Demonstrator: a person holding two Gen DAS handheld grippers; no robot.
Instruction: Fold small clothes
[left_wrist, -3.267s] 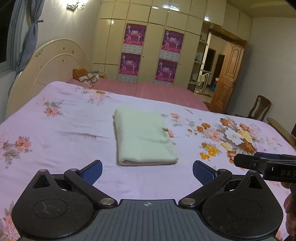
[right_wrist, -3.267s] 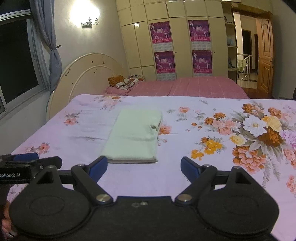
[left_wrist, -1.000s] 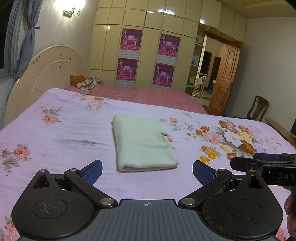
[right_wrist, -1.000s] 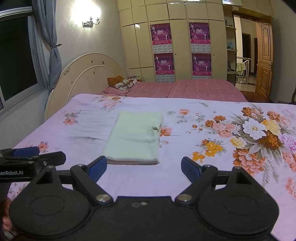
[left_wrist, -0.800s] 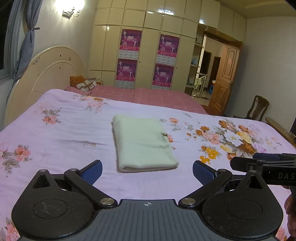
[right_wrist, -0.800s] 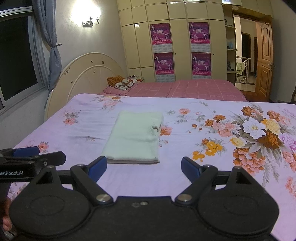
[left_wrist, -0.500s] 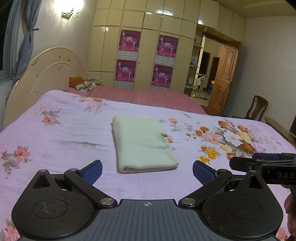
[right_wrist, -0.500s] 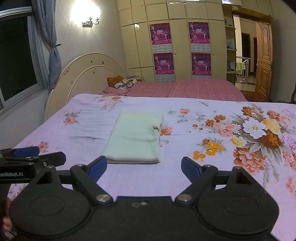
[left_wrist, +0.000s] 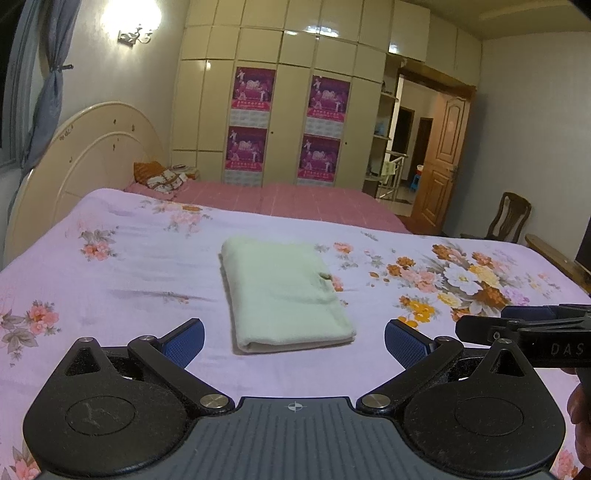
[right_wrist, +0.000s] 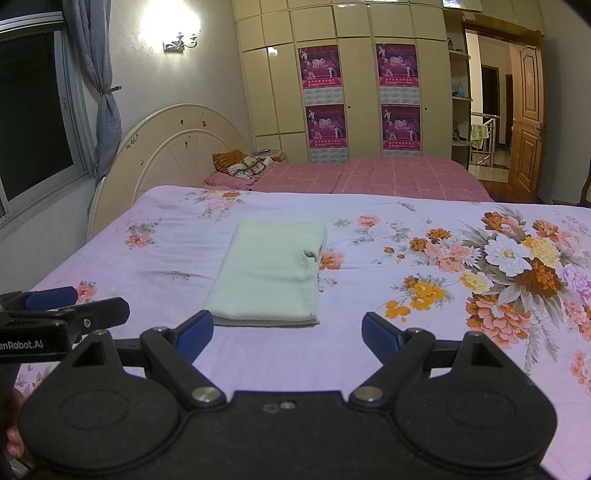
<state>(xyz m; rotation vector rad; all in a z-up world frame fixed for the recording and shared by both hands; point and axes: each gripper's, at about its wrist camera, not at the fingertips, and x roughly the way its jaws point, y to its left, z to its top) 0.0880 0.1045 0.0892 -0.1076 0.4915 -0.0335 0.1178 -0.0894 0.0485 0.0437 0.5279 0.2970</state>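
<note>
Both grippers — left gripper, right gripper — gape empty. Pale green garment, frame centre: soft, light, layered — likely best pinched at the near folded edge.

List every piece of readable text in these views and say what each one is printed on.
"DAS": cut off at the frame edge, on the right gripper body, seen from the left wrist.
"enRobot.AI": start cut off, on the left gripper body, seen from the right wrist.
Posters on the wardrobe doors: lettering and calendar grids too small and blurred to read.
Nothing is printed on the folded green cloth.
</note>
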